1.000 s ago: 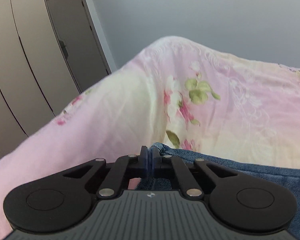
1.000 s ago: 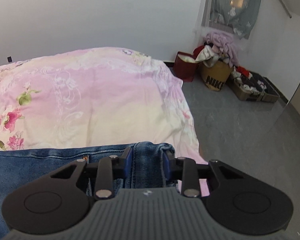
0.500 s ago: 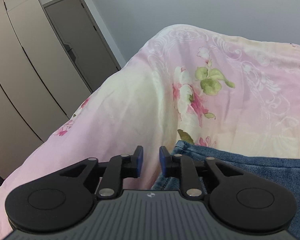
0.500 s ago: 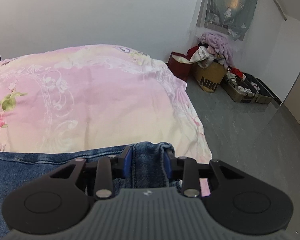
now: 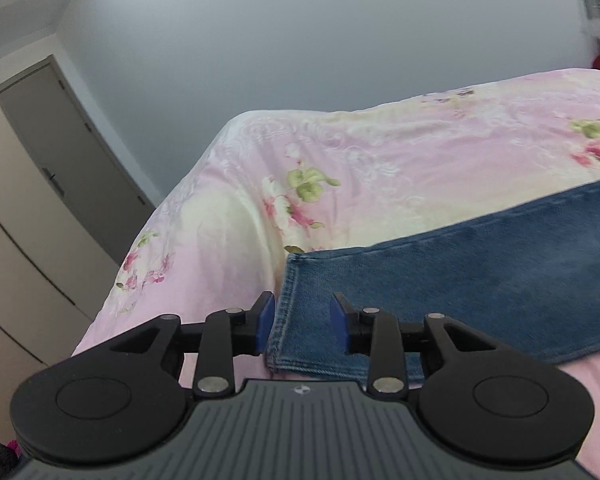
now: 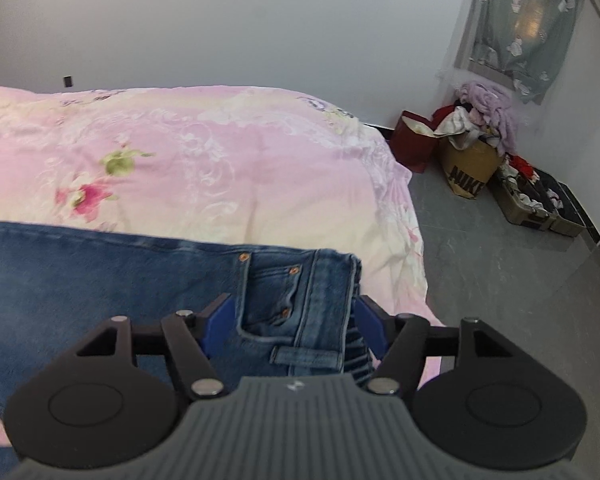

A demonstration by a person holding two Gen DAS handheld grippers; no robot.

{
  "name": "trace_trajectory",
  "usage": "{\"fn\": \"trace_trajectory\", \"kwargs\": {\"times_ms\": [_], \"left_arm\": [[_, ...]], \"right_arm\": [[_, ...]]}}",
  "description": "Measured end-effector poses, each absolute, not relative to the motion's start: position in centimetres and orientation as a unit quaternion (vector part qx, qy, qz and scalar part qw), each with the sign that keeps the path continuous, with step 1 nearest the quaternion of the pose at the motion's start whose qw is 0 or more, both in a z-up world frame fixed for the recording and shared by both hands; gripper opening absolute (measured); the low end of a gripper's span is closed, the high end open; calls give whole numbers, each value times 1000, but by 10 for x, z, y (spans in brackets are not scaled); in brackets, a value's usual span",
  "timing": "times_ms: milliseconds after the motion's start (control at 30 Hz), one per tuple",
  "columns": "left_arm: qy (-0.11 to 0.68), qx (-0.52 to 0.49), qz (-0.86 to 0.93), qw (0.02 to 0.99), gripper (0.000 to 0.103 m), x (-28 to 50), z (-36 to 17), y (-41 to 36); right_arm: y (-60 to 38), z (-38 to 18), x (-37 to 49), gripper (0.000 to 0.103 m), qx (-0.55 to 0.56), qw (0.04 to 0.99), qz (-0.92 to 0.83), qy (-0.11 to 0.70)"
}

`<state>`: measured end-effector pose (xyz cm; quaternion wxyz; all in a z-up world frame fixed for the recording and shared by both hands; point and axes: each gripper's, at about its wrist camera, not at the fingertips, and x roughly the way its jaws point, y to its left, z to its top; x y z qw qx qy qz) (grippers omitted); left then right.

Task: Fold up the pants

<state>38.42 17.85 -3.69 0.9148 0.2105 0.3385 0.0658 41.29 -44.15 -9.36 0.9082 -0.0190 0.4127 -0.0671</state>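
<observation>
Blue denim pants flat on pink floral bedspread.

Woven, stitched hem under left gripper, spread open, gripping nothing. Riveted pocket and belt loop at waistband between wide-open fingers of right gripper, nothing clamped. Soft quilted cover, faintly creased.

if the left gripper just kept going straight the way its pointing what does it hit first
Most likely the jeans: the left gripper is open, with the hem end of the leg lying between its fingers and just ahead. Beyond that comes the floral pink bedspread. How high the gripper sits above the denim is unclear, so it may skim over it.
</observation>
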Motion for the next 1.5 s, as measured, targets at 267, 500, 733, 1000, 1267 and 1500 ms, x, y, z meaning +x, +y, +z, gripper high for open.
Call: {"fn": "trace_trajectory", "kwargs": {"times_ms": [267, 500, 733, 1000, 1267, 1500], "left_arm": [[366, 278, -35, 888, 41, 262, -15, 160], [427, 341, -133, 827, 41, 176, -44, 152], [465, 397, -180, 771, 41, 118, -97, 159], [556, 406, -241, 684, 40, 116, -143, 158], [638, 398, -264, 604, 40, 145, -167, 158], [628, 498, -273, 533, 46, 135, -200, 159]], "right_arm": [[-407, -72, 299, 67, -113, 898, 11, 425], [-404, -81, 230, 67, -157, 879, 37, 449], [-387, -94, 193, 68, -216, 863, 78, 451], [-364, -126, 177, 68, -308, 805, 134, 489], [-360, -141, 179, 76, -329, 789, 133, 501], [-366, -146, 188, 76, -325, 792, 122, 502]]}}
